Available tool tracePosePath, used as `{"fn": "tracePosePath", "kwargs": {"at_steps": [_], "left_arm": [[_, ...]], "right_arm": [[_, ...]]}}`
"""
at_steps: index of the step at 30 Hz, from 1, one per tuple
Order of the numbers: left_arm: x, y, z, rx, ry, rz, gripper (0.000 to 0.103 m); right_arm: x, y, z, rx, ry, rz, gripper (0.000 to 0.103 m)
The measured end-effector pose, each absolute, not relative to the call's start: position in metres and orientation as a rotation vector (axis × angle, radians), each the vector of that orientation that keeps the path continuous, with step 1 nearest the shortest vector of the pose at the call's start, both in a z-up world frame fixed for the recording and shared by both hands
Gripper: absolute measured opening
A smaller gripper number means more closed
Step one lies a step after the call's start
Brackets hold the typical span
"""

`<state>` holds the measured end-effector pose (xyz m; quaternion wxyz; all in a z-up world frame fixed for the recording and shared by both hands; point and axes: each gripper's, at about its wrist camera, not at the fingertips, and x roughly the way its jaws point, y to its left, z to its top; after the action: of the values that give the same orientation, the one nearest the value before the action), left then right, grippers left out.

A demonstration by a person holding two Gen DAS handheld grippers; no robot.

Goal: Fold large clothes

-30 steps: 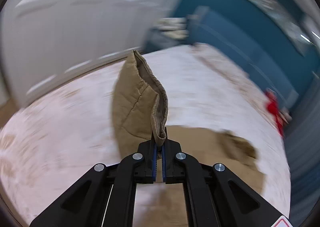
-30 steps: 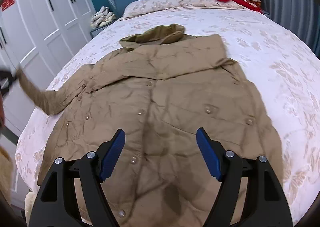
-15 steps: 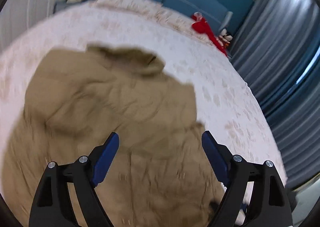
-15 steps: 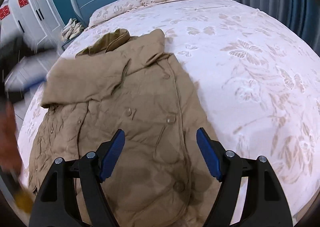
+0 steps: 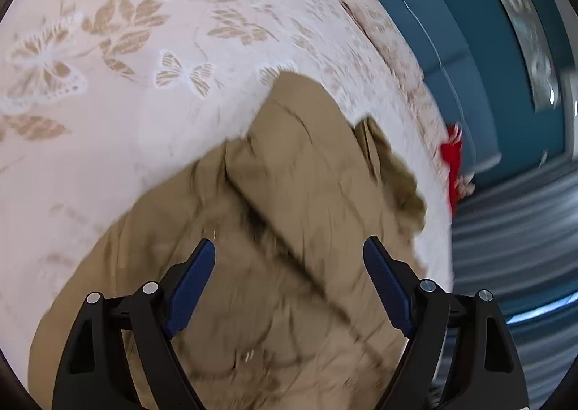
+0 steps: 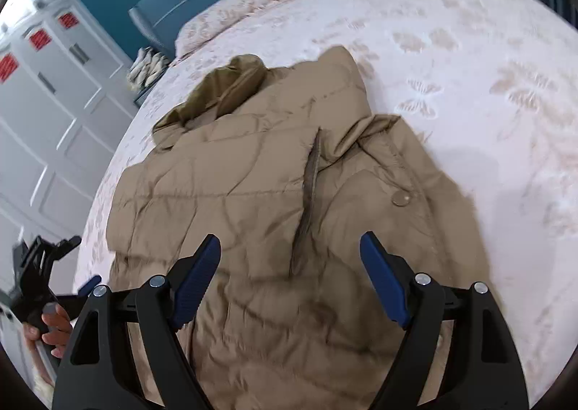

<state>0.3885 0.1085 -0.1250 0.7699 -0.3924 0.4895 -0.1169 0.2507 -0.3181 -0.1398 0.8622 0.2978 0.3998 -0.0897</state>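
Both grippers empty above the half-folded coat

My left gripper (image 5: 289, 287) and right gripper (image 6: 289, 280) hang wide apart, gripping nothing, over the tan coat (image 6: 274, 200) lying on the bed (image 6: 469, 77), sleeves folded across its front. I judge the puffy sleeve (image 5: 307, 171) could spring back if I grab too little fabric next. A second ago my left gripper pinched that sleeve upright; now it lies released.

A coat (image 6: 274, 215) is lying spread on the bed (image 6: 469, 59), its hood (image 6: 224, 88) pointing toward the headboard (image 6: 202, 1), pillows (image 6: 231, 23) sitting before that headboard, and a wardrobe (image 6: 47, 113) standing left of the bed.
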Motion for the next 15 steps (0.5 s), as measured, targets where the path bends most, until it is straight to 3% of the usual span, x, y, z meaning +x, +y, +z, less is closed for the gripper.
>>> {"fn": "tracePosePath", "kwargs": {"at_steps": [2,5,7,8,10,12,15], "left_arm": [[0.405,0.103,-0.134,-0.906,1.092,-0.272,0.081],[0.423,0.102,-0.150,-0.990,1.118,-0.277,0.078],[0.431,0.098,-0.155,-1.004,1.123,-0.263,0.064],[0.435,0.097,-0.156,-1.002,1.125,-0.264,0.059],[0.445,0.096,-0.158,-0.979,1.140,-0.251,0.036],[0.453,0.093,-0.159,-0.961,1.141,-0.243,0.021],[0.456,0.089,-0.146,-0.926,1.092,-0.253,0.010]], "right_arm": [[0.262,-0.324,-0.151,0.685,0.866,-0.200,0.069],[0.281,-0.324,-0.152,0.690,0.893,-0.183,0.040],[0.292,-0.321,-0.145,0.665,0.904,-0.169,0.003],[0.299,-0.320,-0.135,0.649,0.889,-0.139,0.002],[0.305,-0.317,-0.113,0.605,0.845,-0.113,0.001],[0.310,-0.311,-0.080,0.514,0.777,-0.096,0.001],[0.312,-0.308,-0.037,0.421,0.682,-0.080,0.001]]}}
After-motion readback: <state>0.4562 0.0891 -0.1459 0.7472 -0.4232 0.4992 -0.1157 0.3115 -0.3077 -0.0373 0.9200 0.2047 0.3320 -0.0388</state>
